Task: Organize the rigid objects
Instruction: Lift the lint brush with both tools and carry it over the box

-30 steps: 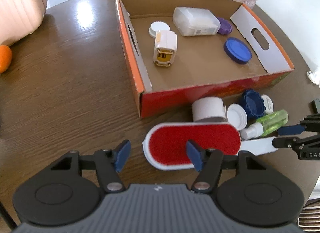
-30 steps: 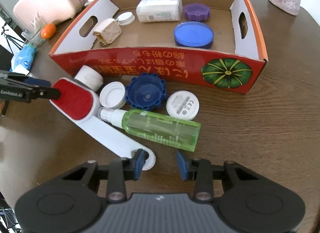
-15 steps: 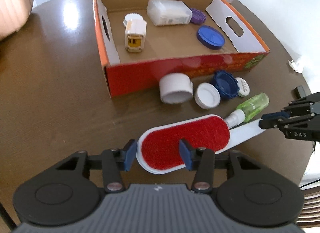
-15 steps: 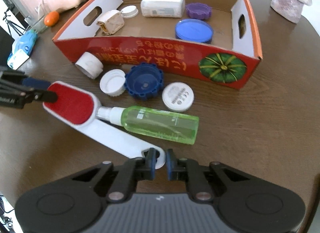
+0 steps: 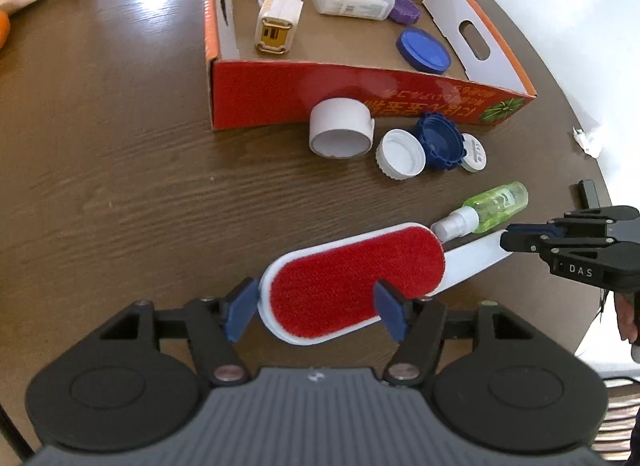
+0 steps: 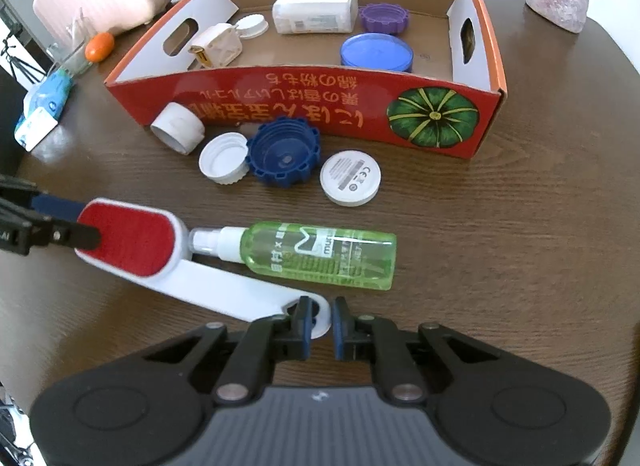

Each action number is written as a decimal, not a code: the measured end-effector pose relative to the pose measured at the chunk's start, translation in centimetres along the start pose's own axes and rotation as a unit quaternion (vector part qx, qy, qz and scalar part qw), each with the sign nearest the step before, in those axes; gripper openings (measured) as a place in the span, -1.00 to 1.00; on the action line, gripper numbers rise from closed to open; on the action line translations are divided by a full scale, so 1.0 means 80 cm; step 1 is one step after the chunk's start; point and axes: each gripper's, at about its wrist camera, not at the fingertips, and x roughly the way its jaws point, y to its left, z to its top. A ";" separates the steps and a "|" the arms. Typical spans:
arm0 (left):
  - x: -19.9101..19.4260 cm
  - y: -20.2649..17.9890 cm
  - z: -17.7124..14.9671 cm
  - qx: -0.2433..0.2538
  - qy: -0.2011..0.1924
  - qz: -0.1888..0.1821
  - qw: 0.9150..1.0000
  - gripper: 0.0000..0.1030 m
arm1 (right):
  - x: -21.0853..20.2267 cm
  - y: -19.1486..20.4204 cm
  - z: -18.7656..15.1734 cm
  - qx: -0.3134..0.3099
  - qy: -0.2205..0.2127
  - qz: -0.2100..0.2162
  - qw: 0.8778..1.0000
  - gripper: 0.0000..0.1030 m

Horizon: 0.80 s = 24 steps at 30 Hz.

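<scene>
I have my left gripper point(image 5: 316, 304) closed across the red pad end of the lint brush point(image 5: 352, 286), one blue fingertip on each long edge of the head, and my right gripper point(image 6: 320, 324) pinched nearly shut on the rounded tip of the brush's white handle, so both hold the same tool. From the right wrist view the brush lies slanted over the brown wooden table point(image 6: 520, 246), with the green spray bottle point(image 6: 316, 254) on its side just beside the handle, its white nozzle touching the brush head. Beyond it, in front of the red cardboard box point(image 6: 320, 113), sit a white tube cap point(image 6: 178, 127), a white screw cap point(image 6: 224, 163), a dark blue ridged lid point(image 6: 284, 155) and a white disc point(image 6: 350, 177). Inside the box I see a white plug adapter point(image 6: 218, 45), a white rectangular container point(image 6: 316, 11), a purple lid point(image 6: 384, 17) and a blue round lid point(image 6: 376, 51)
</scene>
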 end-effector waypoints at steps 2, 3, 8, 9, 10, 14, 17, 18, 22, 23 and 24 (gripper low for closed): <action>-0.002 -0.003 -0.005 -0.007 -0.015 0.020 1.000 0.14 | -0.001 0.000 -0.001 0.006 0.000 0.000 1.000 -0.81; -0.003 -0.004 -0.006 -0.012 -0.016 0.022 1.000 0.14 | -0.002 0.001 -0.002 0.006 0.000 -0.002 1.000 -0.81; -0.008 -0.001 -0.004 -0.036 -0.020 0.008 0.999 0.07 | -0.011 0.000 -0.003 0.011 -0.007 -0.006 1.000 -0.81; -0.013 -0.003 -0.004 -0.033 -0.024 -0.008 0.999 -0.18 | -0.017 0.001 -0.003 0.011 -0.011 0.003 1.000 -0.83; -0.017 -0.005 -0.003 -0.029 -0.016 -0.053 0.998 -0.57 | -0.026 0.002 -0.001 0.015 -0.010 0.036 0.999 -0.83; -0.038 -0.047 0.005 0.028 -0.034 -0.022 0.999 -0.54 | -0.054 0.038 0.008 -0.031 -0.031 0.020 0.999 -0.83; -0.043 -0.054 0.001 0.044 -0.031 -0.005 0.999 -0.14 | -0.056 0.050 0.003 -0.062 -0.021 0.009 0.998 -0.81; -0.047 -0.050 -0.005 0.042 -0.038 0.003 0.998 0.06 | -0.057 0.049 0.001 -0.065 -0.018 0.009 0.998 -0.74; -0.055 -0.010 -0.025 0.004 -0.048 0.010 0.999 0.41 | -0.054 0.024 -0.005 -0.044 -0.018 0.012 0.999 -0.59; -0.056 0.002 -0.031 -0.013 -0.046 0.002 0.999 0.44 | -0.050 0.018 -0.004 -0.037 -0.014 0.014 0.999 -0.58; -0.057 0.014 -0.036 -0.024 -0.046 -0.003 0.999 0.44 | -0.044 0.012 -0.004 -0.028 -0.008 0.021 0.999 -0.58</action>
